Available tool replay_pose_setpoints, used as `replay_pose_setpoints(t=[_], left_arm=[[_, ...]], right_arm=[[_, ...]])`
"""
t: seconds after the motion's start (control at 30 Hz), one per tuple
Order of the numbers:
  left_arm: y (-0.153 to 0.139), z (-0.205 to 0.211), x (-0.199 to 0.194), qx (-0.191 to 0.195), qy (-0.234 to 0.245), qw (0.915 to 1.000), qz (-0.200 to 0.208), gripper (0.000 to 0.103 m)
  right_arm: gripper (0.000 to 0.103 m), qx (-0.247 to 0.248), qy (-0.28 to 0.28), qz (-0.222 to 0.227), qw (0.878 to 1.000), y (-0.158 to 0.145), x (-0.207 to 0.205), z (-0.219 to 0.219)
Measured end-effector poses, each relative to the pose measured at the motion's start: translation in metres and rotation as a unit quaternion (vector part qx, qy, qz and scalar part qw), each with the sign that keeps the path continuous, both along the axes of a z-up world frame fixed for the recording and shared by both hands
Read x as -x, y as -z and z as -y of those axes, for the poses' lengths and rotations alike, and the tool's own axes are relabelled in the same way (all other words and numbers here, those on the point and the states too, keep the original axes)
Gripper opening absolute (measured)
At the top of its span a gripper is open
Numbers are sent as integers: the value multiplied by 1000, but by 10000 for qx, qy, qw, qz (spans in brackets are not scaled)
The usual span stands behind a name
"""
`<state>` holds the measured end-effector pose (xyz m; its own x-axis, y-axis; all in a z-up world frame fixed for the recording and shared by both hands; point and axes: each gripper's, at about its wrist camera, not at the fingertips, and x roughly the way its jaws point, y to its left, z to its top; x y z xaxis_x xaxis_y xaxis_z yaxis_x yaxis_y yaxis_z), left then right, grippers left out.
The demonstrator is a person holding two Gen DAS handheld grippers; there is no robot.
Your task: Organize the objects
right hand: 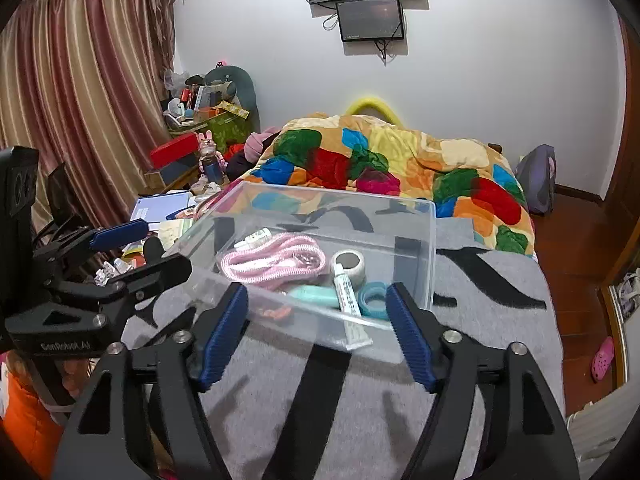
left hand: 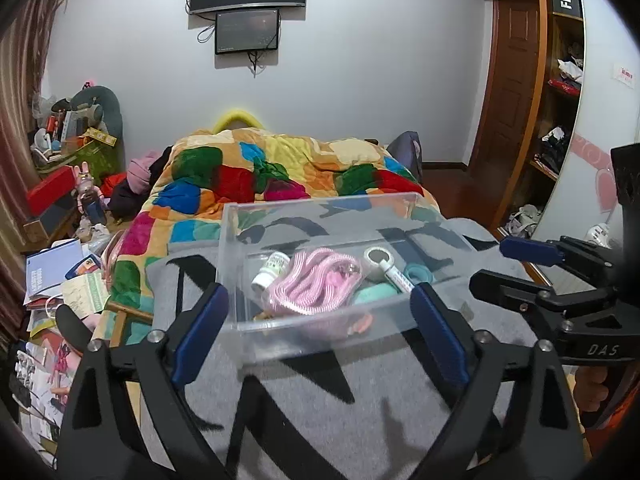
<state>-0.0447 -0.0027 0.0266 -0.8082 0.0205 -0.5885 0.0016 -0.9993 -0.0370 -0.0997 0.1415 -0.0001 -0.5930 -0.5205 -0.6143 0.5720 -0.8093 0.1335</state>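
A clear plastic box (left hand: 240, 280) (right hand: 416, 204) stands on a grey blanket with black marks (left hand: 320, 420) (right hand: 500, 320). In it lie a bagged pink cord (left hand: 316, 284) (right hand: 272, 258), a small white bottle (left hand: 270, 270), a white tape roll (left hand: 376, 258) (right hand: 350, 266), a white tube (left hand: 396, 276) (right hand: 348, 300), a teal tape roll (left hand: 420, 274) (right hand: 374, 300) and a mint case (right hand: 314, 294). My left gripper (left hand: 320, 332) is open and empty before the box's near wall. My right gripper (right hand: 316, 332) is open and empty at the box's near edge. Each gripper shows in the other's view (left hand: 532, 264) (right hand: 132, 248).
A colourful patchwork quilt (left hand: 280, 168) (right hand: 400, 160) is bunched on the bed behind the box. Cluttered papers and boxes (left hand: 68, 280) (right hand: 168, 208) lie left of the bed. A wooden shelf (left hand: 556, 120) stands at the right. Two screens (left hand: 248, 4) hang on the far wall.
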Motion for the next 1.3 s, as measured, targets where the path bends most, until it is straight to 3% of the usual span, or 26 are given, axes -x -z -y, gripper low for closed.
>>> replay_pose_setpoints(t=[0.43, 1.3], left_arm=[[21, -4, -11, -196, -34, 9997, 165, 95], [25, -6, -11, -224, -16, 9994, 247, 95]], right_arm=[[75, -206, 95, 8, 9997, 20, -18, -4], [75, -167, 120, 112, 9997, 26, -17, -3]])
